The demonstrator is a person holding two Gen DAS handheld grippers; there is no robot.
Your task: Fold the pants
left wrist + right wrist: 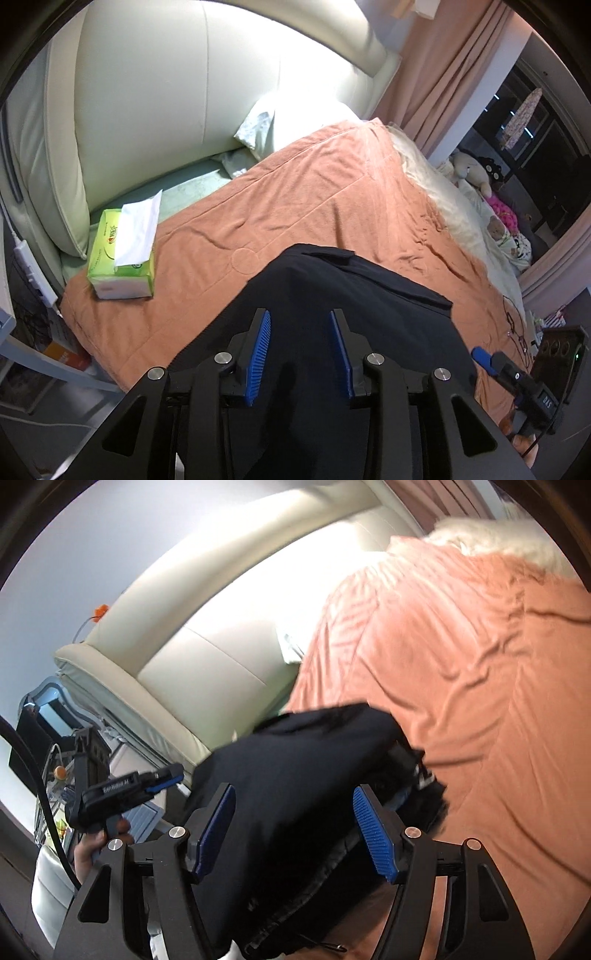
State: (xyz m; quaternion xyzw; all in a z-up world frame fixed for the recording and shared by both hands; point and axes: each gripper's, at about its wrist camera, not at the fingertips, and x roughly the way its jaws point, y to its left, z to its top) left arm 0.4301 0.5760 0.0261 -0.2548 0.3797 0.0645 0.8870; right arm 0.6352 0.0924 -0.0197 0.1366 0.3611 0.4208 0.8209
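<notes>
Left tongs: blue pads apart, nothing pinched. Right tongs: pads spread wider, nothing pinched either, though dark cloth shows in the gap.

Right under both: the pants, dark and bunched in thick layers. Lying on the orange blanket, at the near edge of the bed, partly folded already by the look of it. Straight ahead of the left tongs and a little below. Straight ahead of the right tongs too, piled up between the pads.

Long way of the pants: probably from the near edge toward the far side of the bed, but hard to be sure with so much covered. Left tongs on the side toward the headboard, right tongs on the side toward the foot. About the same closeness for both, maybe a bit closer for the right.

Further out: a green tissue box near the bed corner by the headboard, well apart from the pants. A white pillow at the head end. Soft toys past the far edge.

Hard to see: the near end of the pants, hidden behind the black tong frames. Waist and leg ends not easy to tell apart. Blurry cloth in the right view. Only part of a hand showing.
</notes>
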